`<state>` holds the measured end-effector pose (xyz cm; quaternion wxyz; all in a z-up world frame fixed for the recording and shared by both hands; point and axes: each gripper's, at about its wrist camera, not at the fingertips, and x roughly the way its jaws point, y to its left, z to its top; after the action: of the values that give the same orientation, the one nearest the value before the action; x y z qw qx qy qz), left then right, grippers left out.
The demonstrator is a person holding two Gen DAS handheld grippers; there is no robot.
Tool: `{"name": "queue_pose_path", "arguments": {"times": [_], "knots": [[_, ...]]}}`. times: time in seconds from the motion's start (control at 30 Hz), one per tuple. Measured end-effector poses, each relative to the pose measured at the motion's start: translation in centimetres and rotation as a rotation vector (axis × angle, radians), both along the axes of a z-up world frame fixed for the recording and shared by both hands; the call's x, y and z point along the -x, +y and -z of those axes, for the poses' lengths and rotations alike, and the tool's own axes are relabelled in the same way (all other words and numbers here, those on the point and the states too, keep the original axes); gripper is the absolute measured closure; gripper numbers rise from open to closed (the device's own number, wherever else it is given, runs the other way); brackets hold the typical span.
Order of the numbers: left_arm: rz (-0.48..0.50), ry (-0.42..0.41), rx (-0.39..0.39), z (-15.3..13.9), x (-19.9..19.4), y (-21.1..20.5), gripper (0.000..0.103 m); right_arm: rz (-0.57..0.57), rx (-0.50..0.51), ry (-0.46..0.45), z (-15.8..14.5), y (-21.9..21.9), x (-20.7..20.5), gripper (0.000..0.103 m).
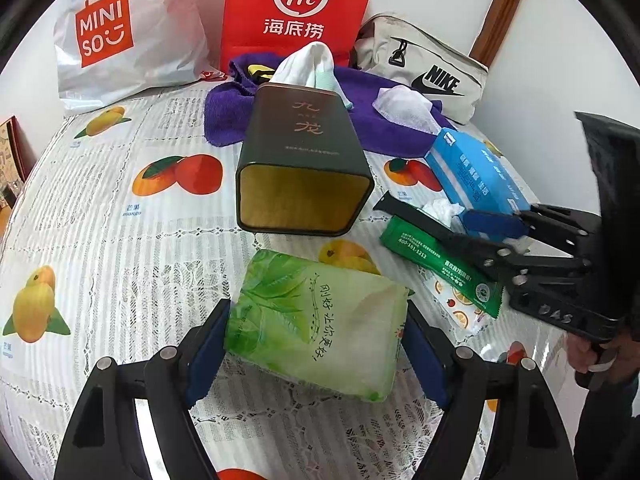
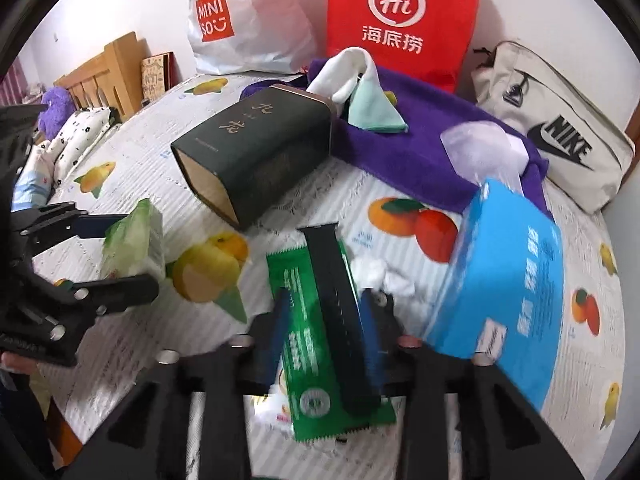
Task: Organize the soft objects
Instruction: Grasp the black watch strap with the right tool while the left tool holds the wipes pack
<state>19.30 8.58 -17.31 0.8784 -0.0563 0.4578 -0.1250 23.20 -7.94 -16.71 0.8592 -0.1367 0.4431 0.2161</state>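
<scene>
— Tablecloth [image 1: 120, 248] first: what is it like?

— White and lacy, printed with mangoes and the word "mango". It covers a table against a pale wall. In the right wrist view, far left of the right gripper, a wooden bed frame [image 2: 108, 68] shows.

— What writing is readable, left to right?

— Ahead of the left gripper [image 1: 316, 340] and to its left, a white MINISO bag [image 1: 120, 36]. Straight ahead, a red bag [image 1: 300, 4] marked "Hi 海底捞". Ahead to its right, a beige NIKE pouch [image 1: 424, 68]. The dark tin [image 1: 300, 164] lying on its side just ahead reads "九龙", with a white cloth [image 1: 308, 64] at its far end.

— And the grippers?

— The left gripper's blue pads touch both sides of the green tissue pack [image 1: 320, 324], clamping it. The right gripper [image 2: 324, 340] is narrowed around a black strap [image 2: 340, 308] lying over a green sachet [image 2: 316, 344]; its pads appear to pinch the strap.

— What crowds them?

— A blue tissue box [image 2: 504, 264] sits just right of the right gripper, crumpled white tissue [image 2: 380, 272] just ahead of it, and a purple towel [image 2: 420, 140] beyond, carrying a mesh pouch [image 2: 480, 148].
</scene>
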Motion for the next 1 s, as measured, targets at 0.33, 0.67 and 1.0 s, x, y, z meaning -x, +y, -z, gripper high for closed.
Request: {"name": "queue_pose_path", "arguments": {"times": [0.33, 0.67, 1.0], "knots": [[-0.008, 0.009, 0.007, 0.0, 0.0, 0.4, 0.023, 0.017, 0.02, 0.02, 1.4, 0.3, -0.9, 0.082], [-0.01, 0.014, 0.011, 0.0, 0.2, 0.5, 0.023, 0.027, -0.05, 0.107, 1.3, -0.8, 0.2, 0.082], [-0.003, 0.023, 0.003, 0.0, 0.1, 0.2, 0.023, -0.003, 0.019, 0.045, 2.6, 0.5, 0.5, 0.081]]}}
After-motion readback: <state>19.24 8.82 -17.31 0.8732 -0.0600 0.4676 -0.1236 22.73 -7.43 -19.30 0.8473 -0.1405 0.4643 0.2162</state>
